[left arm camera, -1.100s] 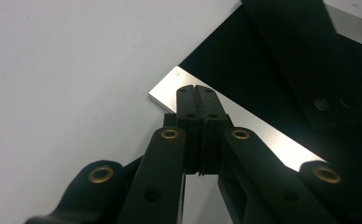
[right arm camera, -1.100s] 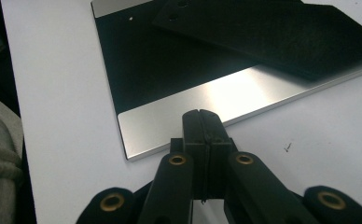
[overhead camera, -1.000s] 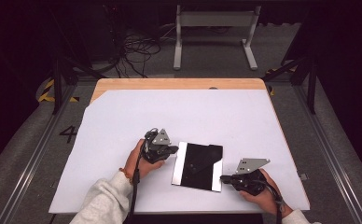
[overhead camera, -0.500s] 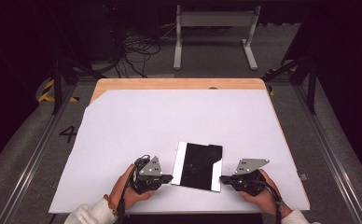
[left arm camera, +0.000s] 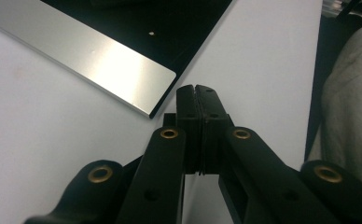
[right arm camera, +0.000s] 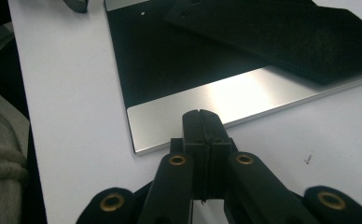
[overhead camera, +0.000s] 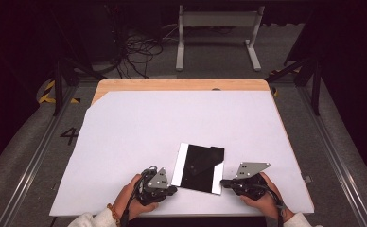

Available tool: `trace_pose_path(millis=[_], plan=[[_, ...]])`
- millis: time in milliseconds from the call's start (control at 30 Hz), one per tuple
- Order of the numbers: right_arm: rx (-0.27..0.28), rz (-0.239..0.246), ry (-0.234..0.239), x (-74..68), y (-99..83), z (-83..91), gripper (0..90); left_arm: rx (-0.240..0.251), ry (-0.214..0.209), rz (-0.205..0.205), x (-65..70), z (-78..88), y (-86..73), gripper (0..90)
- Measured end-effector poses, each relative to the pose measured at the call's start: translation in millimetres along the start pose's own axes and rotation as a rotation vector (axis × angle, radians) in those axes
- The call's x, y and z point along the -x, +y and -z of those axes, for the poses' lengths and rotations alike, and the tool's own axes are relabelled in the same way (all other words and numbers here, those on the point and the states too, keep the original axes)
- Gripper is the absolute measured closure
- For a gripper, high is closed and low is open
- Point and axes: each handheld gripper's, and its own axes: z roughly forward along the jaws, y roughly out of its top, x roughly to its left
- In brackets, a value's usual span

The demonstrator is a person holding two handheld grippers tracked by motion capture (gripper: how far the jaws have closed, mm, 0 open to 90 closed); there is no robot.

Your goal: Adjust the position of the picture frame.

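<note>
A flat black plate with a shiny silver strip along its left and right edges lies near the front of the white table. My left gripper is shut and empty, its tip just off the plate's near left corner. In the left gripper view its closed jaws point beside the silver strip. My right gripper is shut too, its tip at the plate's near right corner. The right gripper view has the closed jaws reaching over the silver strip. A thicker black slab rests on the plate.
The white sheet covers a wooden tabletop, whose front edge is right under both hands. Cables and a metal stand are on the floor beyond the table. A light sleeve is close by.
My left hand has drawn back toward the table's front edge, from beside the plate's left side to its near left corner. The right hand and the plate have stayed put.
</note>
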Motion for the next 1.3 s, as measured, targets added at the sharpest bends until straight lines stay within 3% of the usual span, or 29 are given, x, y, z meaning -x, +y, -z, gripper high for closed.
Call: trace_pose_path(millis=[133, 267, 400, 933, 1067, 1300], plan=[[0.000, 0.003, 0.001, -1.8, 0.8, -1.1, 90.0, -0.001, 0.023, 0.003, 0.7, -0.5, 0.3, 89.5], [-0.003, 0.009, 0.004, -3.7, 2.2, -2.6, 90.0, 0.000, 0.094, 0.017, 1.2, -2.1, 1.7, 89.6], [-0.003, 0.010, 0.004, -4.2, 3.0, -3.6, 90.0, 0.006, 0.121, 0.030, -2.5, -2.3, 1.2, 89.7], [-0.003, 0.022, -0.011, -5.6, 6.8, -7.3, 90.0, 0.026, 0.132, 0.065, -11.8, -2.4, -0.8, 89.8], [0.028, 0.011, -0.051, 2.9, 10.1, 0.7, 90.0, 0.025, 0.138, 0.063, -11.8, -2.6, -0.4, 89.8], [0.086, -0.040, -0.178, 38.4, 19.7, 15.1, 90.0, 0.027, 0.138, 0.065, -14.1, -2.6, -0.3, 89.8]])
